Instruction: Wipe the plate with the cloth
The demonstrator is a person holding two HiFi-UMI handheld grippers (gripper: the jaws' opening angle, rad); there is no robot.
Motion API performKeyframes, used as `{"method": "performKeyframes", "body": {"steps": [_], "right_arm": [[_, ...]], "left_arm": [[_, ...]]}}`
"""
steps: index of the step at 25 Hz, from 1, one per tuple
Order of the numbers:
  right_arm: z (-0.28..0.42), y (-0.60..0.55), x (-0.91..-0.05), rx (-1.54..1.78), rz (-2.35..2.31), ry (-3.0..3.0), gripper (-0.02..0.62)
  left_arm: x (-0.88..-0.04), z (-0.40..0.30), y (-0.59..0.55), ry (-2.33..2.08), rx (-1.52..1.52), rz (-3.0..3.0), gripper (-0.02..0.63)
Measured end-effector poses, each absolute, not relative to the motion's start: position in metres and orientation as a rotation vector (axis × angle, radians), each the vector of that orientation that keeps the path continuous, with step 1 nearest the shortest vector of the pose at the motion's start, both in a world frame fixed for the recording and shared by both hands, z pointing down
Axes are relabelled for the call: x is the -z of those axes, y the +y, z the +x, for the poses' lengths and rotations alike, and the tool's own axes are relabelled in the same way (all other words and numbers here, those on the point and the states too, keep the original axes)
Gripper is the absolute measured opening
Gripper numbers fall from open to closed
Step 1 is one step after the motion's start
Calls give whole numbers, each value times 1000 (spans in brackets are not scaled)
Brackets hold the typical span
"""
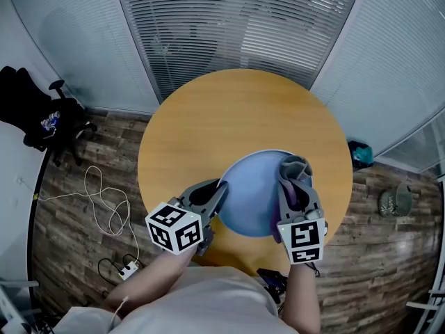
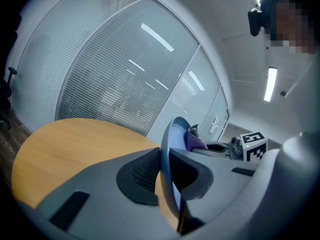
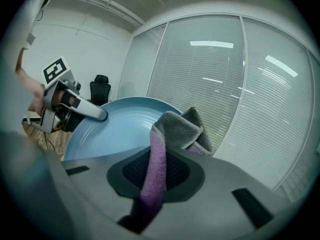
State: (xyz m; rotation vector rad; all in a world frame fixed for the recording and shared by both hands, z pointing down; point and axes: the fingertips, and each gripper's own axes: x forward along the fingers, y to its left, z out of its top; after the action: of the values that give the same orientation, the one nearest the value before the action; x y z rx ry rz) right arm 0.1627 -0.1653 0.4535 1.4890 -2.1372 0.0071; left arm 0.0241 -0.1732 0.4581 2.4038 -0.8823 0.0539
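A light blue plate (image 1: pixel 254 195) is held over the near part of the round wooden table (image 1: pixel 229 117). My left gripper (image 1: pixel 221 188) is shut on its left rim; in the left gripper view the plate (image 2: pixel 169 144) stands edge-on between the pads (image 2: pixel 145 171). My right gripper (image 1: pixel 295 181) is shut on a grey and purple cloth (image 1: pixel 295 168) at the plate's right side. In the right gripper view the cloth (image 3: pixel 172 131) sticks up from the jaws against the plate (image 3: pixel 115 126), and the left gripper (image 3: pixel 95 115) pinches the far rim.
Glass walls with blinds curve round the far side. A black office chair (image 1: pixel 42 113) stands at the left, with a white cable (image 1: pixel 104 200) and a power strip (image 1: pixel 128 270) on the wooden floor. A dark bag (image 1: pixel 360 153) and a basket (image 1: pixel 396 200) lie at the right.
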Motion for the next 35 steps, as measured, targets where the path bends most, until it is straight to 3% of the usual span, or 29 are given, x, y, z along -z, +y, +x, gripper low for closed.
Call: {"method": "performKeyframes", "body": {"steps": [17, 35], "right_arm": [[181, -162, -453, 8, 1514, -2077, 51], [101, -155, -458, 85, 1315, -2183, 51]], "left_arm": [[-453, 26, -172, -853, -28, 2394, 48], [-454, 13, -171, -881, 1, 2371, 48]]}}
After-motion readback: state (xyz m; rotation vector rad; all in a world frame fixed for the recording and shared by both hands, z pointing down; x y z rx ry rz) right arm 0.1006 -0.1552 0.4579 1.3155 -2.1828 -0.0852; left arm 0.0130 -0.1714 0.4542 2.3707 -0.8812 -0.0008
